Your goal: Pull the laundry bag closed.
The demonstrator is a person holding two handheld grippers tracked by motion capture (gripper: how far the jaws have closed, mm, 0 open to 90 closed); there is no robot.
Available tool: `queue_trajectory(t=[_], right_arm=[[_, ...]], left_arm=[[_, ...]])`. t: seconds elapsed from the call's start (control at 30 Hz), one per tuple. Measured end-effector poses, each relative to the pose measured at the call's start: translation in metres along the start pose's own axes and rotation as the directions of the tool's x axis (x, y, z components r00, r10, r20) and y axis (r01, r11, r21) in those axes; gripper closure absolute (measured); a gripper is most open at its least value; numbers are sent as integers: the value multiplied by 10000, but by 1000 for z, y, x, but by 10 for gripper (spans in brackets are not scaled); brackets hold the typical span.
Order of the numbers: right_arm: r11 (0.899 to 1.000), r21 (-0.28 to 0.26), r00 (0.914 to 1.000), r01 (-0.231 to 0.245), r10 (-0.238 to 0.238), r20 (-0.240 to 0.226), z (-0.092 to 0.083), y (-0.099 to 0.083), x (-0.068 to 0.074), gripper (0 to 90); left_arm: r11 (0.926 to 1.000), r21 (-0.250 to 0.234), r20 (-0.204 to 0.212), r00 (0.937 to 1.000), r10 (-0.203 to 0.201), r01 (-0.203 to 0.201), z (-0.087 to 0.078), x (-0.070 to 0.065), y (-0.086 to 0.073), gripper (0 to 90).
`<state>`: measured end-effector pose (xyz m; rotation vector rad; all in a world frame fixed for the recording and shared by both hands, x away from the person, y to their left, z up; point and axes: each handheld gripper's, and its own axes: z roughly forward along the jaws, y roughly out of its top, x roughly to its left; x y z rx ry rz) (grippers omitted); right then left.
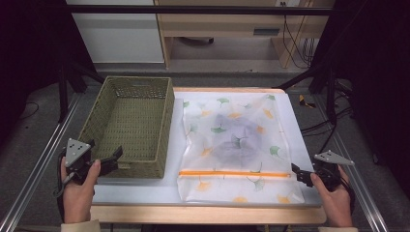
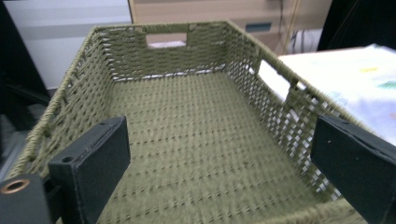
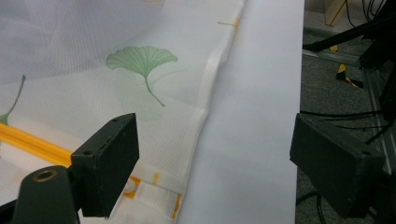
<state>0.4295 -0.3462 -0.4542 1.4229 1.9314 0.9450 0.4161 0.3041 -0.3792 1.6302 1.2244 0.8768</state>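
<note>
**Two open grippers beside a basket and a zip bag**

Two hand-held grippers sit at the near edge of a white-topped table [image 1: 145, 191], seen from above. The left gripper [image 1: 116, 157] is at the near left, held in the person's left hand [image 1: 80, 186], and its tips are just beside the near wall of a green woven basket [image 1: 128, 166]. In the left gripper view its two black jaws stand well apart with nothing between them, and they look over the near rim into the basket [image 2: 196, 140], whose woven floor is bare. A cut-out handle [image 2: 166, 38] shows in the far wall.

The basket stands on the left part of the table. Just beside it, on the right part, lies a flat mesh bag [image 1: 237, 145] printed with green and orange ginkgo leaves. A dark bundle shows faintly through its middle; what it is cannot be told. An orange zip line [image 1: 234, 173] runs across the bag near its closer end.

The right gripper [image 1: 296, 171] is at the near right, held in the right hand [image 1: 333, 195], with its tips at the bag's right edge by the end of the zip. In the right gripper view its jaws are also spread wide and hold nothing. The left jaw hangs over the bag's corner [image 3: 154, 140] and the orange zip [image 3: 32, 142]; the right jaw is out past the table's edge.
</note>
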Motion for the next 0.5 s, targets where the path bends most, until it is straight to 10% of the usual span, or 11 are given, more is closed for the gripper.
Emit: queue_trajectory(t=[0.5], right_arm=[[9959,449,9967,789,-797,169,-3,-5,9,151]], left_arm=[[9949,574,-576,9946,863,-830,0,-9,3,54]])
